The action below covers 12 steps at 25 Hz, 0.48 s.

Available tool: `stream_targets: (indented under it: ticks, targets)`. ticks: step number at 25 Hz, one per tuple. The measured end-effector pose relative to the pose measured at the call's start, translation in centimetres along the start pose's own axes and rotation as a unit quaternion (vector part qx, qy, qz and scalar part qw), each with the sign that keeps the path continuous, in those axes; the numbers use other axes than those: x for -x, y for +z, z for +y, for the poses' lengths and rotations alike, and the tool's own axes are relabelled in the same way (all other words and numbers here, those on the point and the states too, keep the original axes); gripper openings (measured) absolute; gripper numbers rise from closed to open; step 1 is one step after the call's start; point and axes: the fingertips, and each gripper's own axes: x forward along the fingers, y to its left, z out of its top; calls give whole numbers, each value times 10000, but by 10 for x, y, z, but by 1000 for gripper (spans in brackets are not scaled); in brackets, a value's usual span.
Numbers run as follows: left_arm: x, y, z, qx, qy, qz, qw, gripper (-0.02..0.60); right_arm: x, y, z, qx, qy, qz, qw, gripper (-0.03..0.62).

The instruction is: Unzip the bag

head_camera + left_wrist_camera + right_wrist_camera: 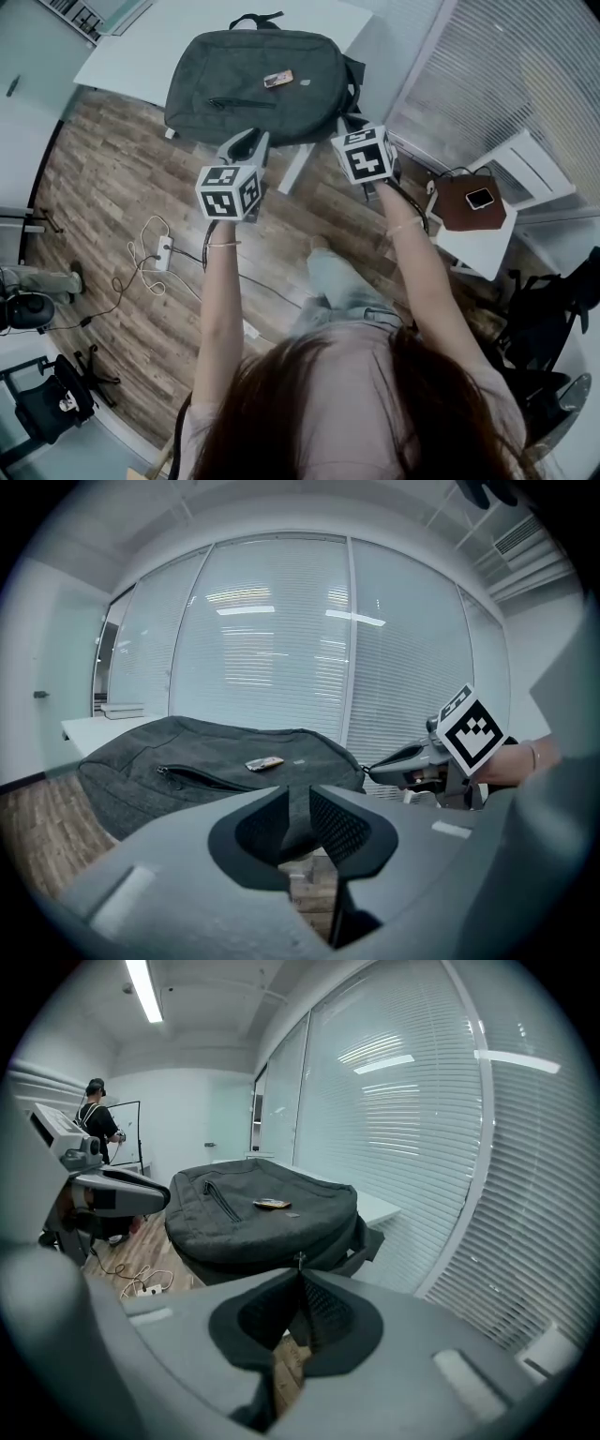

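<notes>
- One white table [131,52] carries the grey bag [253,80], above a wood-plank floor [103,197] and beside glass walls with blinds [281,649]
- Left gripper [300,801] jaws spread, empty
- Right gripper [299,1279] jaws pressed together, seemingly pinching the bag's zipper pull [300,1260]

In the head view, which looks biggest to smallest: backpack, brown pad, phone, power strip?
1. backpack
2. brown pad
3. phone and power strip look about alike; the strip lies lower, on the floor, so I won't rank them.
</notes>
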Motion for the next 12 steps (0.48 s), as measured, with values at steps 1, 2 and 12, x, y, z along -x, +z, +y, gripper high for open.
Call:
stream_targets:
  ticks: [1,2,12]
  targets:
    - [-1,2,-5,-39,-41,11,10000,79,1,0,0,3,33,11,10000,9]
    - [-3,4,-10,-81,-84,27,9999,82,2,1,0,26,63,23,10000,9]
    - [-36,11,-53,-546,-421,390,9969,119,6,0,-2,120,353,55,9993,9]
